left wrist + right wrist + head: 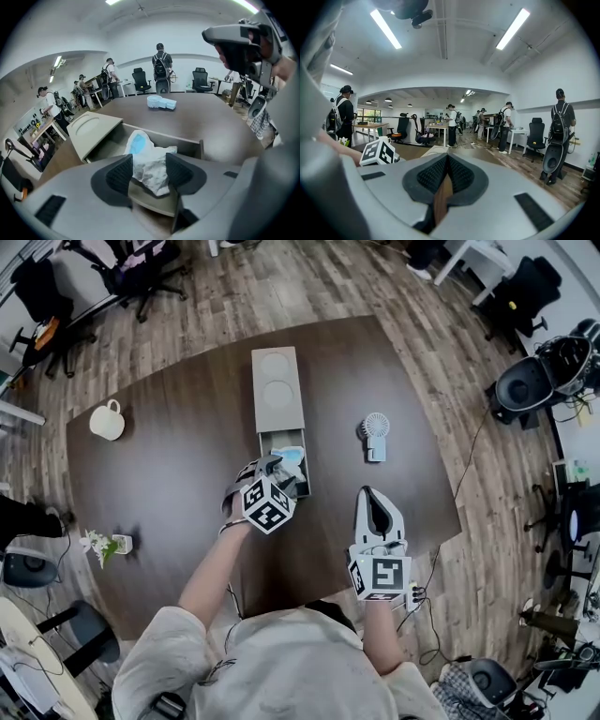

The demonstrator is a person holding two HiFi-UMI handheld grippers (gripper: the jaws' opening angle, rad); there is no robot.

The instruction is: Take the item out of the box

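Left tool (pixel 149 174) wide, astride the crumpled white item (pixel 140 147) in the box (pixel 187 143). Right tool (pixel 447 176) closed, empty. Item judged light and soft; pinch its bunched middle.

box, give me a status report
Left gripper open, jaws straddling the white-blue bag in the open box. Right gripper shut, empty. Nothing blocking the lift.

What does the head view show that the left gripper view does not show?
Only the head view: the white mug and the small plant. Only the left gripper view: people standing in the room behind, and the crumpled white item sitting between the pads of the left claw. Both: the open box and the small fan.
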